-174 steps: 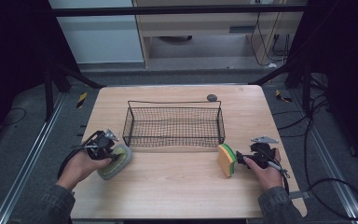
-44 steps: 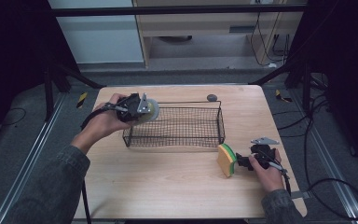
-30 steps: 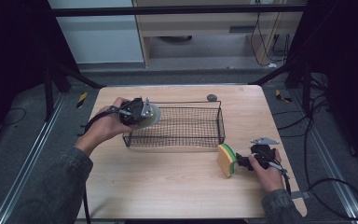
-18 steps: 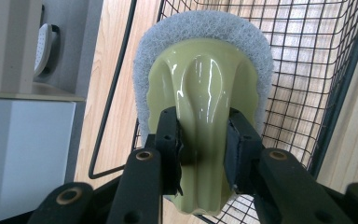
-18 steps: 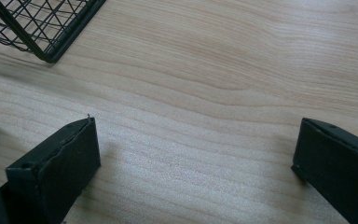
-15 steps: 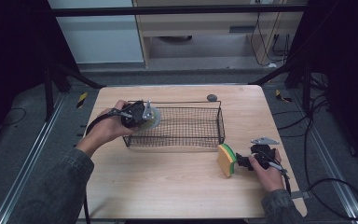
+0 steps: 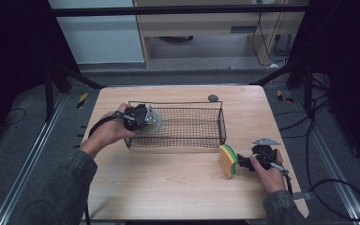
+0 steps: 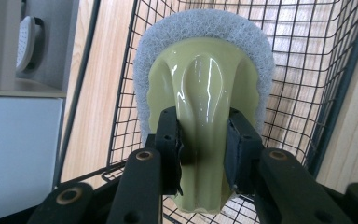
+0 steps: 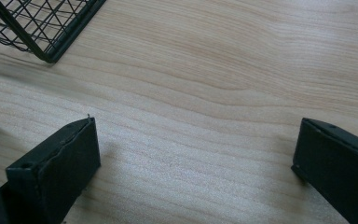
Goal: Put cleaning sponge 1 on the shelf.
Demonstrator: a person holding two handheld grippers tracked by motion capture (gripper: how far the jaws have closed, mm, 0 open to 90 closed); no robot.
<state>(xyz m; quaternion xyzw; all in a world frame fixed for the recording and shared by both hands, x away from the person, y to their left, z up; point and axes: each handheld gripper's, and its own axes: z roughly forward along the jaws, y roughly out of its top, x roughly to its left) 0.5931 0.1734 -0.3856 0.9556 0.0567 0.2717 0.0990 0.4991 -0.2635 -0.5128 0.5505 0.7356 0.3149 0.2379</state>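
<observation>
My left gripper [image 8: 204, 154] is shut on the olive-green plastic handle of a scrubber [image 8: 205, 84] with a grey-white pad. It holds the scrubber [image 7: 153, 121] over the left end of the black wire basket [image 7: 176, 102], with the pad facing into the basket [image 8: 317, 70]. In the high view the left gripper [image 7: 143, 121] sits at the basket's left rim. My right gripper [image 9: 196, 144] rests open on the table with bare wood between its jaws. A yellow and green sponge [image 7: 227, 161] stands on edge just left of the right gripper [image 7: 243, 163].
A small dark round object [image 7: 213, 98] lies on the wooden table [image 7: 168, 187] behind the basket. The basket's near right corner [image 9: 37, 28] is close ahead of the right gripper. A pale cabinet [image 8: 9, 93] stands beyond the table's far edge.
The left gripper has carried the scrubber from the table's front left up to the basket's left end and, over the last second, sunk slightly there. The right gripper and sponge have not moved.
</observation>
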